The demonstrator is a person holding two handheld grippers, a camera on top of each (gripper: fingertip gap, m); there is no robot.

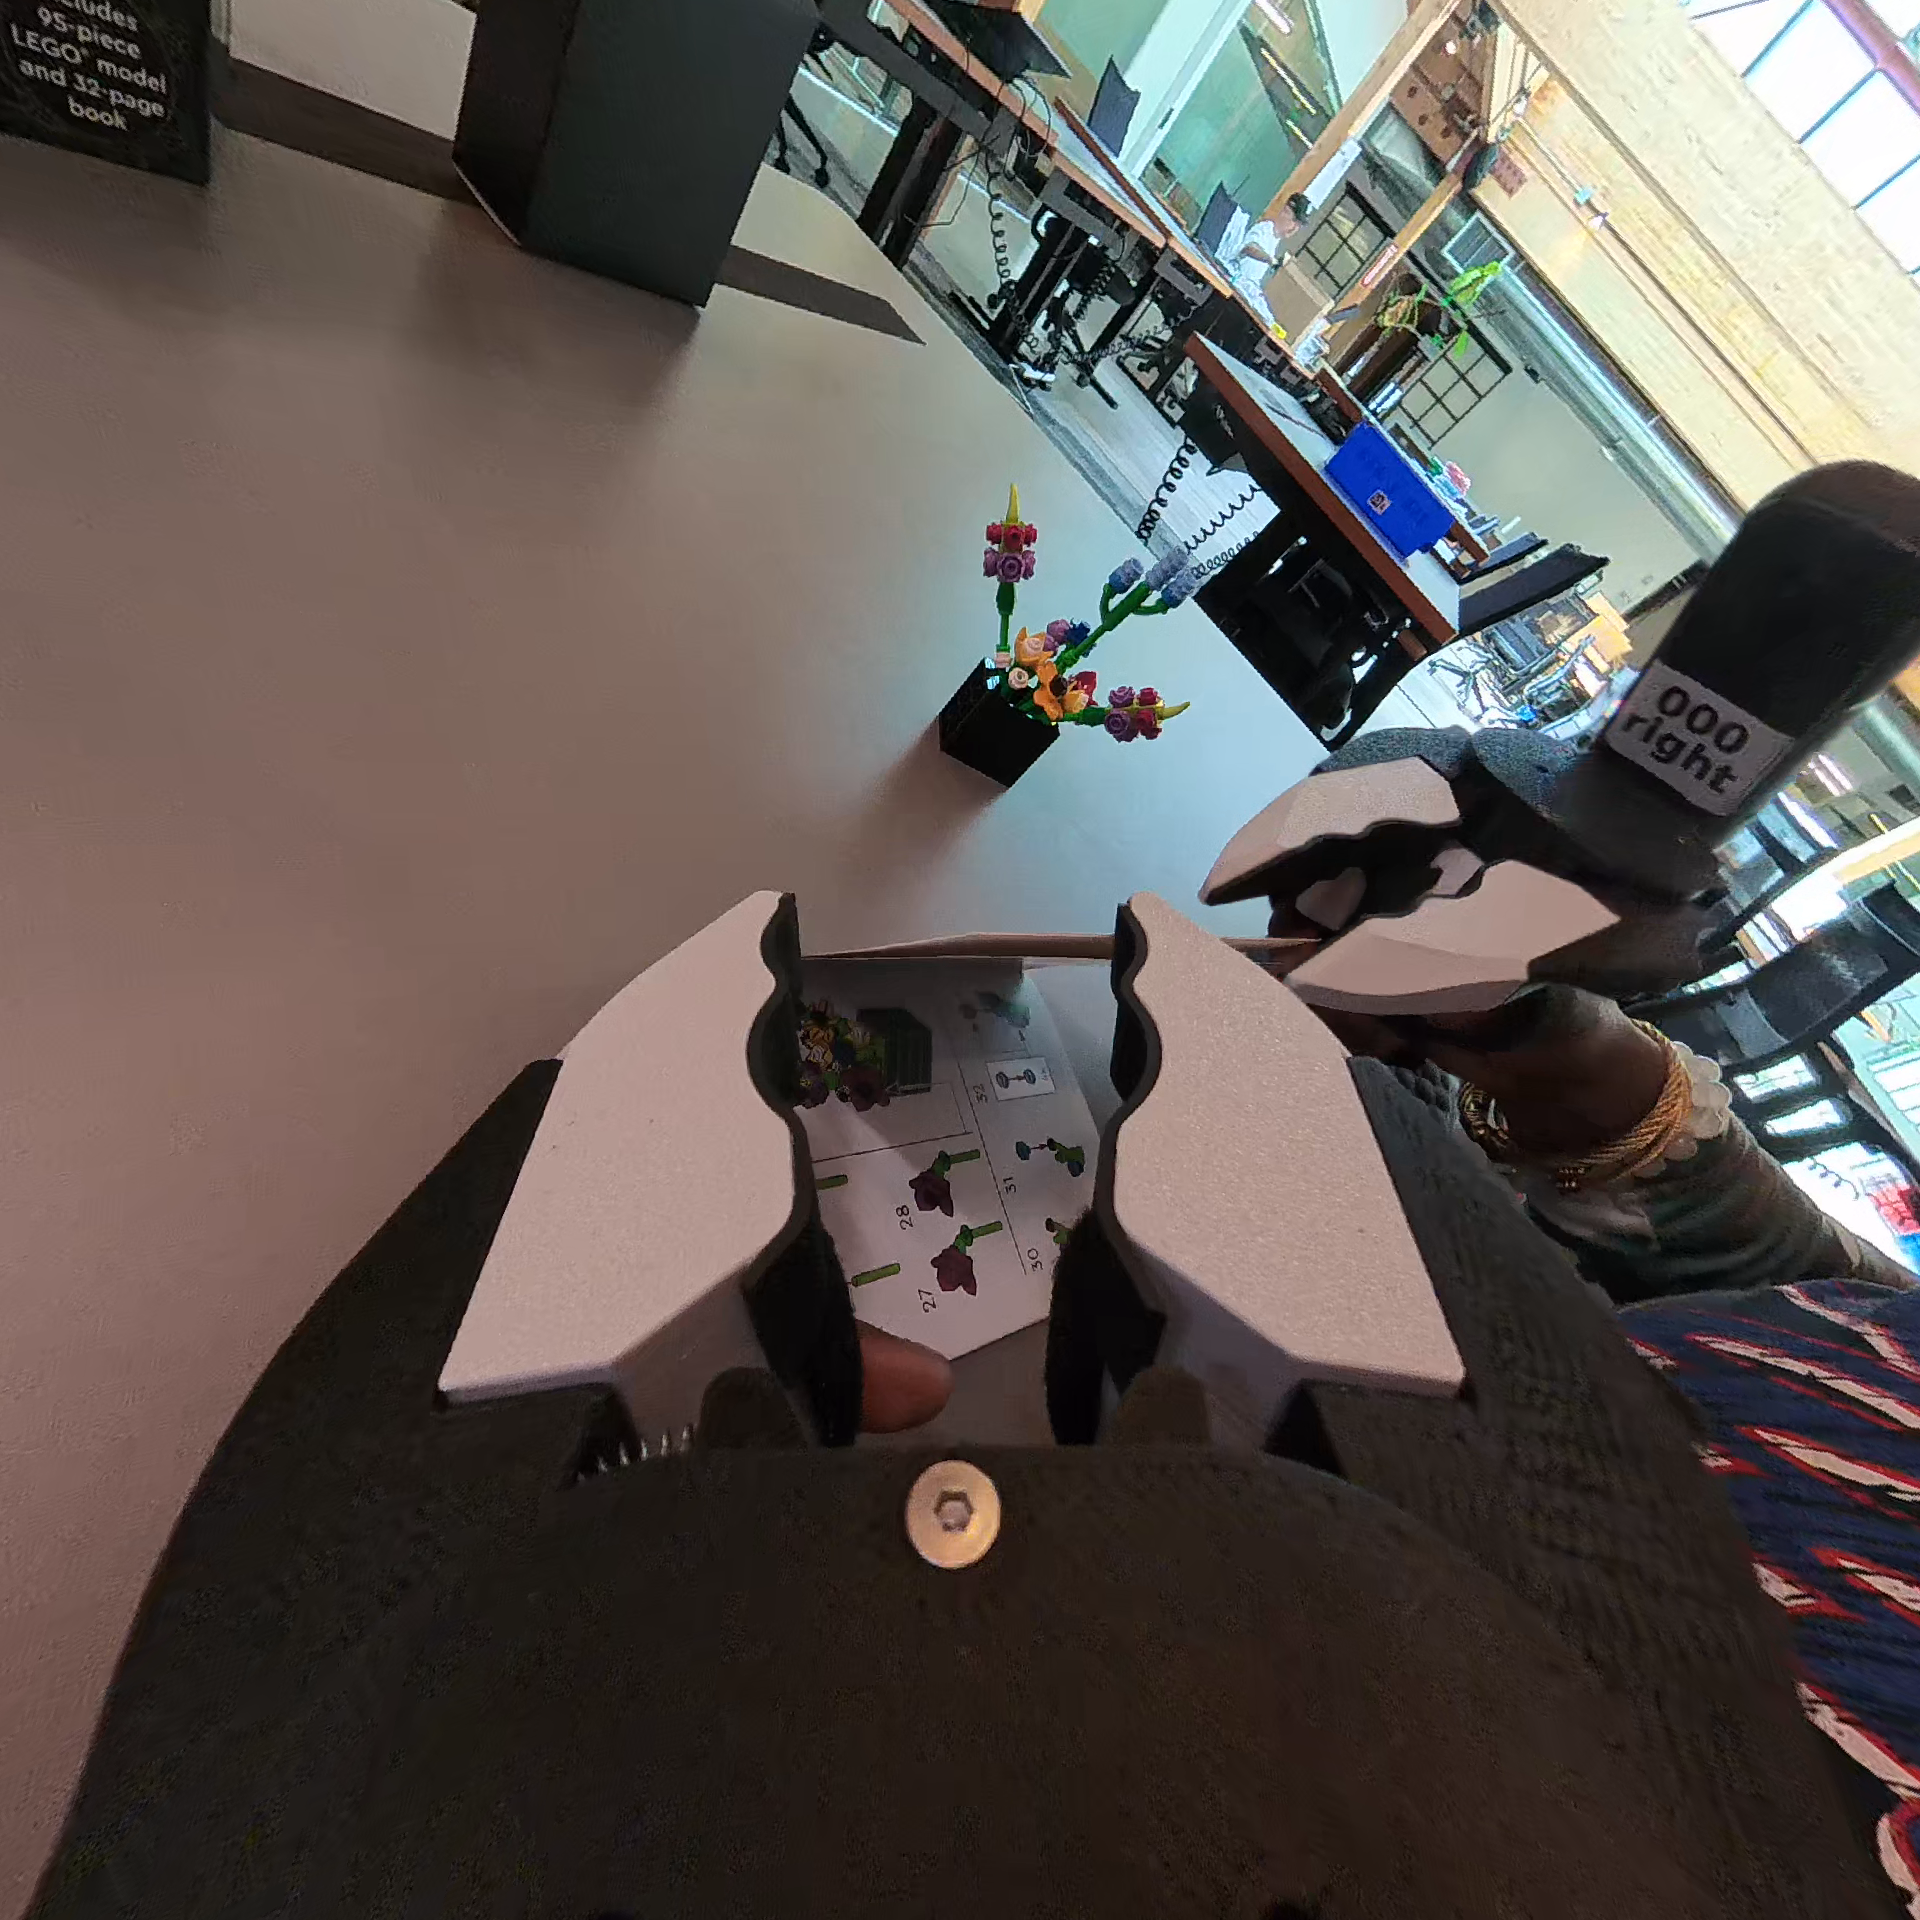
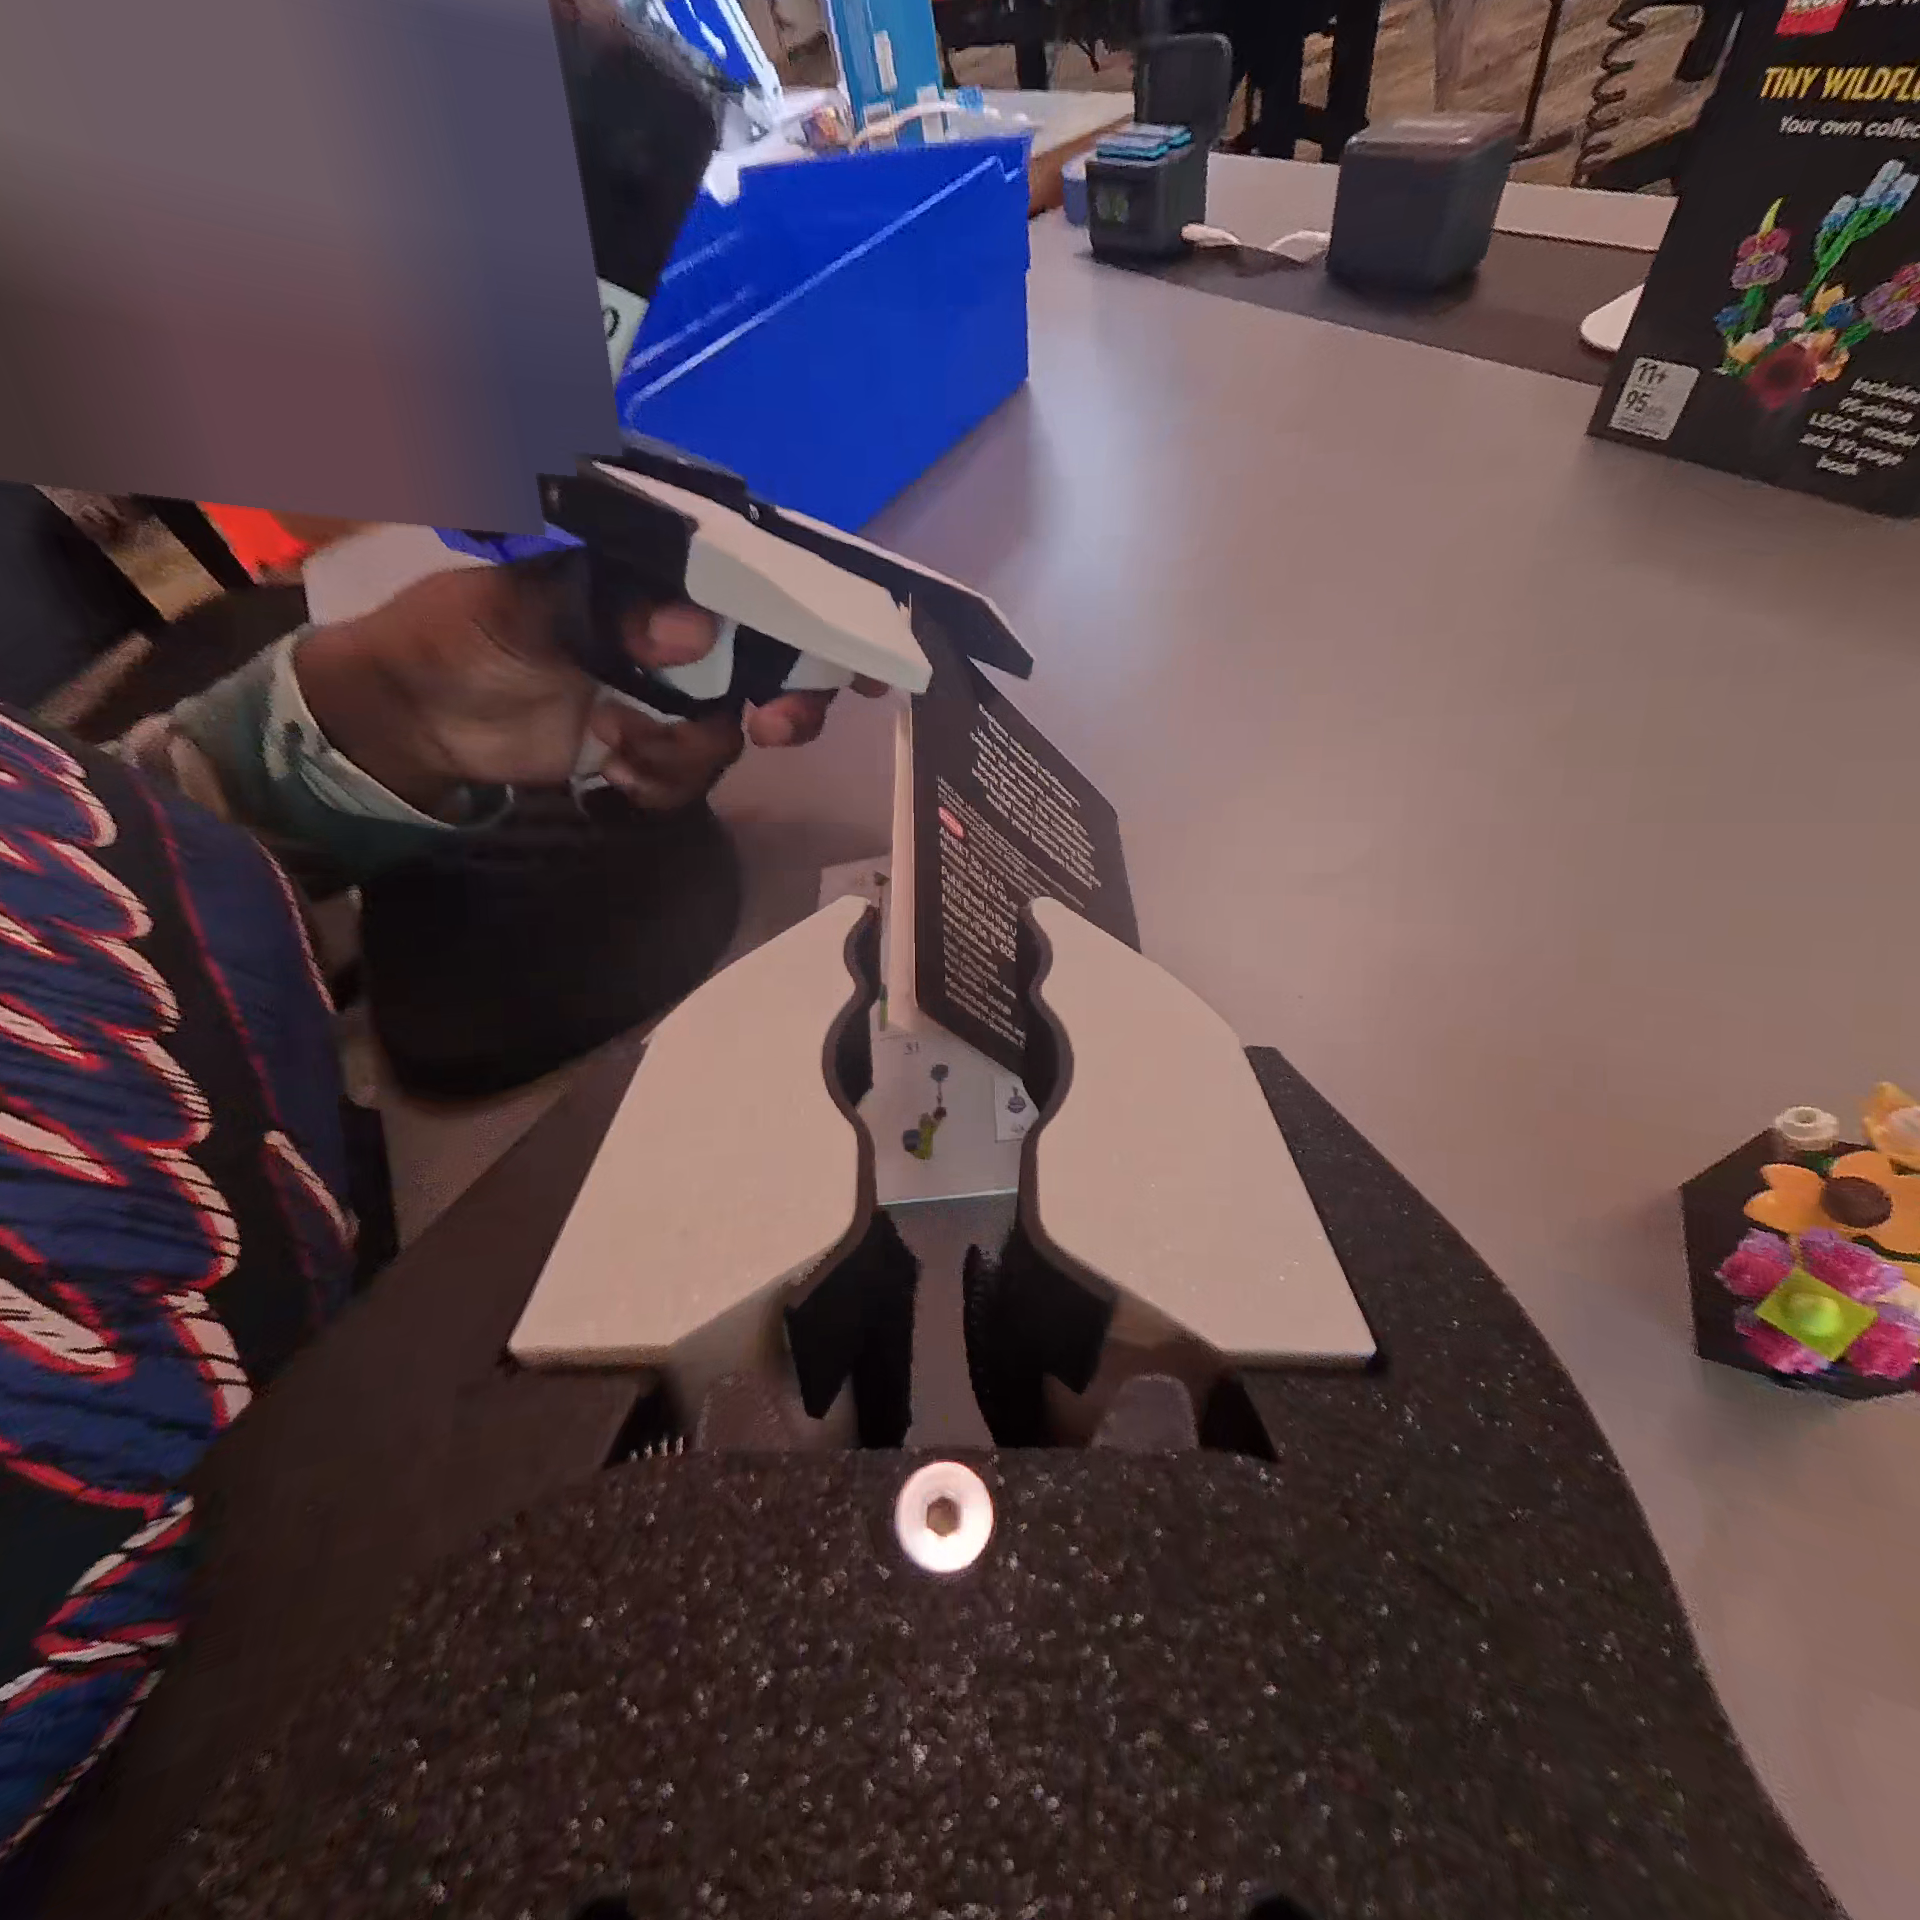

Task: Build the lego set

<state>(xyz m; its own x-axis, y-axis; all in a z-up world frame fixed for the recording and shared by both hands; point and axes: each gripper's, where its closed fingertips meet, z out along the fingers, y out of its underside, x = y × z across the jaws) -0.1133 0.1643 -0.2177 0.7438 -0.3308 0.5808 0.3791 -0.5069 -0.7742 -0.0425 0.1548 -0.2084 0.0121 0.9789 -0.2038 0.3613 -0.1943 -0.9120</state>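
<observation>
The instruction booklet (image 1: 935,1143) lies open between the wide-open jaws of my left gripper (image 1: 956,914), with step pictures showing. A thumb (image 1: 904,1382) shows under the page. In the right wrist view the booklet's black cover (image 2: 997,883) stands upright between the fingers of my right gripper (image 2: 951,914), whose gap is narrow but not closed. The left gripper (image 2: 966,665) is at the cover's top edge. The right gripper (image 1: 1252,935) is at the booklet's far edge. The Lego flower model (image 1: 1049,665) stands in a black pot on the table, and it also shows in the right wrist view (image 2: 1829,1268).
The set's black box (image 2: 1787,260) stands at the far right, and it also shows in the left wrist view (image 1: 104,83) next to another black box (image 1: 623,135). A blue bin (image 2: 852,312) and grey devices (image 2: 1413,197) sit at the back. A hand (image 2: 468,686) holds the left gripper.
</observation>
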